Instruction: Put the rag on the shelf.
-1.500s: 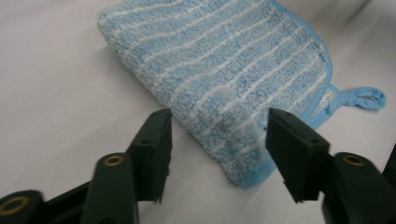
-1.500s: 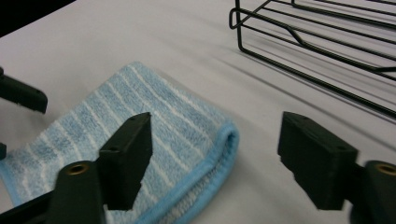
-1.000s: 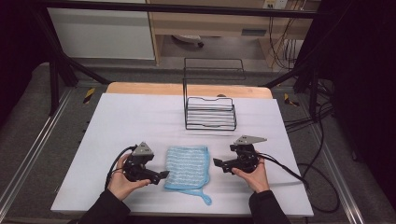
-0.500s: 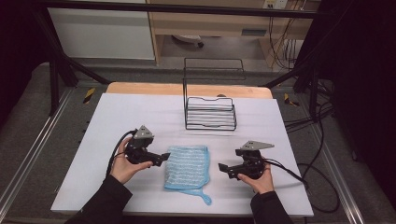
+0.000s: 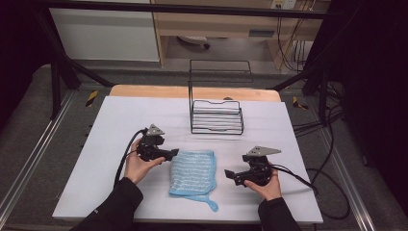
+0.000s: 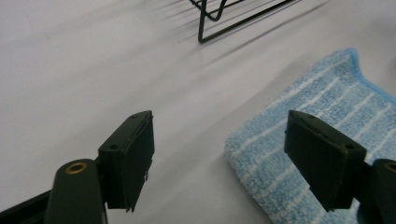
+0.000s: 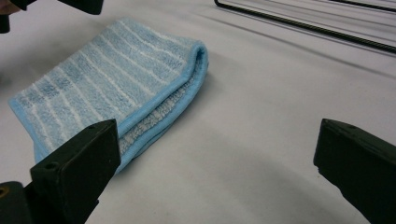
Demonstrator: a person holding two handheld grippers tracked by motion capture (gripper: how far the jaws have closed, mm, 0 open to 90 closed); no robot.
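Our left hand-held gripper (image 5: 174,154) has its jaws spread but they've just been closing in, straddling the top-left corner of the folded blue towel (image 5: 193,172) without pinching it. Our right hand-held gripper (image 5: 230,175) sits wide open just beside the towel, near the surface's (image 5: 110,125) front edge. The high view adds the wire rack (image 5: 216,115) toward the back edge.

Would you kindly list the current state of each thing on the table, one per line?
Light blue striped terry cloth: folded, lying flat on the white table.
Black wire rack: upright, empty, behind the cloth.
Left gripper: open, jaws just been closing, straddling the cloth's corner, not pressing it.
Right gripper: open, holding nothing, apart from the cloth.
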